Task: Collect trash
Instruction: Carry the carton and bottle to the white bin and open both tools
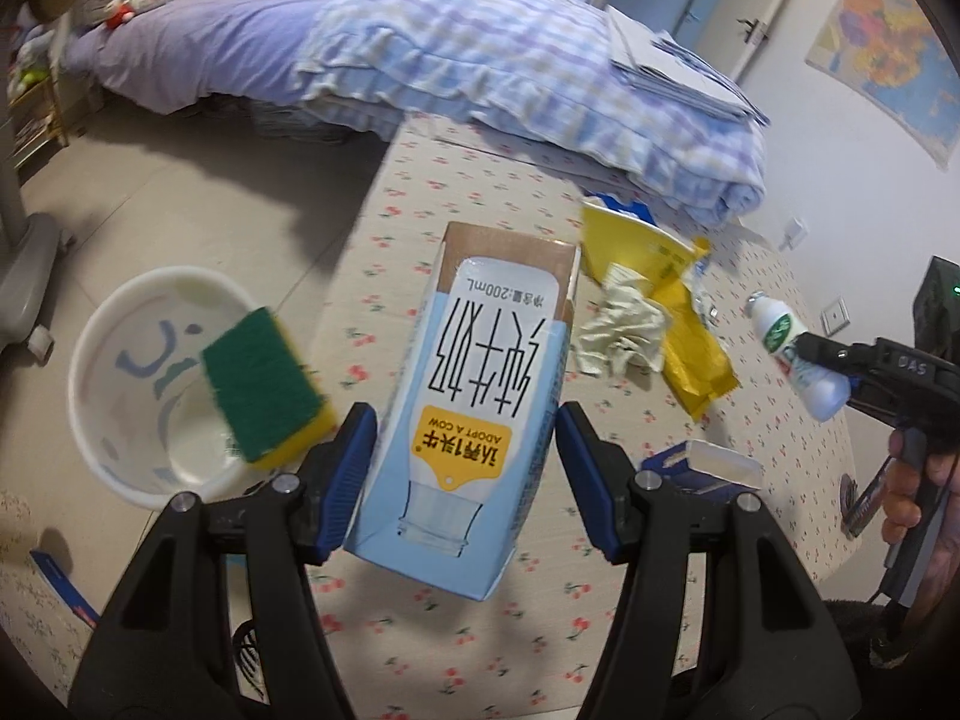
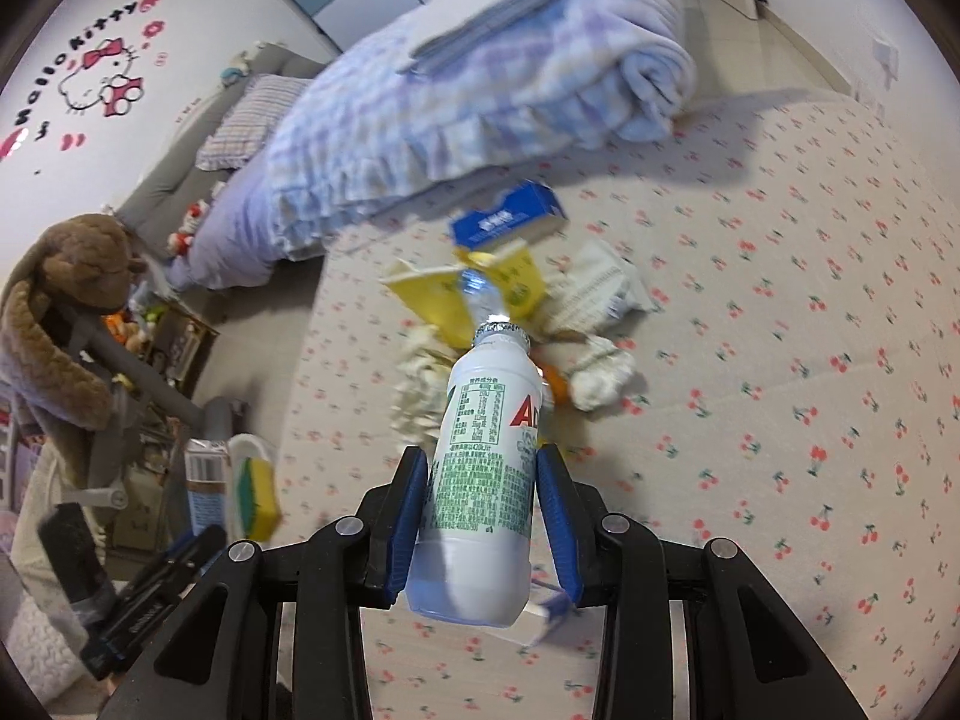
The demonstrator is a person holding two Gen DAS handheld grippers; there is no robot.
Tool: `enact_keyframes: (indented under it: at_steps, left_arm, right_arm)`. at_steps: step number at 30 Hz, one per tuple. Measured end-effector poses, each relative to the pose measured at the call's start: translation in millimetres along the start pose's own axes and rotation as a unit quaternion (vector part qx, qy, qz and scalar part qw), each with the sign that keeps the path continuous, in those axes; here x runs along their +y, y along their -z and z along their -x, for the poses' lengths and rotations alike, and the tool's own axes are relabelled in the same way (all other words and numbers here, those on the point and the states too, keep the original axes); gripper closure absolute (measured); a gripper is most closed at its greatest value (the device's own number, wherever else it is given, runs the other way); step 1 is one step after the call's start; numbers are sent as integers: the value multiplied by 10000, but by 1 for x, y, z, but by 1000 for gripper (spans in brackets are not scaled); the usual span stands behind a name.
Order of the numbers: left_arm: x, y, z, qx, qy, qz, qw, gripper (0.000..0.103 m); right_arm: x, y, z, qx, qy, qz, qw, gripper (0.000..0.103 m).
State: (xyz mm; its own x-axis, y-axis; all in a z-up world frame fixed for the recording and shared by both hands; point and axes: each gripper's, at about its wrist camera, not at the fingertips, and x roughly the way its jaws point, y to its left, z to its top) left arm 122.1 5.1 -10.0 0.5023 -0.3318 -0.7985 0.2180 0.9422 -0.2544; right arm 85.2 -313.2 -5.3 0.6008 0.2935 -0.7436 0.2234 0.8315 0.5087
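Observation:
My left gripper (image 1: 465,474) is shut on a light blue milk carton (image 1: 468,396) and holds it above the cherry-print bed cover. A green and yellow sponge (image 1: 264,384) hangs in the air over the white bin (image 1: 102,372) on the floor at the left. My right gripper (image 2: 483,516) is shut on a white AD drink bottle (image 2: 486,474); it also shows at the right of the left wrist view (image 1: 792,354). Yellow wrappers (image 1: 678,300), crumpled tissues (image 1: 624,324) and a small blue box (image 1: 702,468) lie on the bed.
A folded plaid quilt (image 1: 510,66) with papers (image 1: 684,72) on top lies at the far side of the bed. A blue box (image 2: 510,219) lies by the quilt. A brown plush toy (image 2: 72,300) and a grey stand (image 1: 30,252) are left of the bed.

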Motion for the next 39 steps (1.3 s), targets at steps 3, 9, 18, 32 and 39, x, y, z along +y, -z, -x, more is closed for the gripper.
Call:
enact_keyframes:
  at_steps: [3, 9, 18, 32, 39]
  left_arm:
    - [18, 1, 6, -52, -81, 169, 9998, 40]
    - [59, 4, 15, -130, -288, 582, 9978, 40]
    - [112, 8, 16, -169, -637, 1094, 9918, 40]
    - [165, 8, 5, 4, -907, 1430, 9856, 40]
    - [191, 8, 3, 59, -852, 1694, 9818, 40]
  right_arm:
    - [13, -2, 3, -66, -117, 71, 9999, 65]
    - [52, 2, -11, 14, -389, 329, 9987, 65]
    - [117, 18, -58, 352, -693, 650, 9948, 65]
    - [197, 56, -163, 1095, -737, 1091, 9852, 65]
    - [221, 74, -211, 1444, -719, 1138, 9803, 65]
